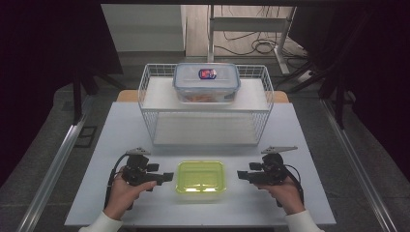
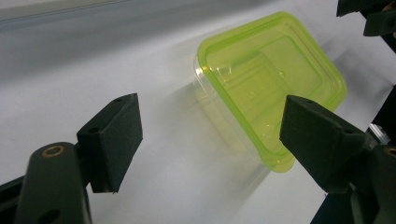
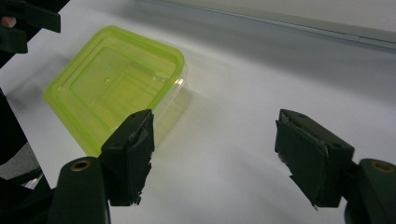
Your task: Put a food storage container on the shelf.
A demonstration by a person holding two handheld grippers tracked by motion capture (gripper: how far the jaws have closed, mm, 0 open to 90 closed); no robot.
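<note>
The white counter point(image 1: 121, 145) holds a green-lidded box point(image 1: 200, 177) between two grippers. The left gripper point(image 1: 167, 177) and right gripper point(image 1: 240, 175) both have wide-open, empty jaws. A crooked push could slide the light box away.

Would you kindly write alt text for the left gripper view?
A green-lidded clear container sits on a white table, seen between the left claw's two open black jaws, which grip nothing. The right claw shows at the top right corner.
</note>
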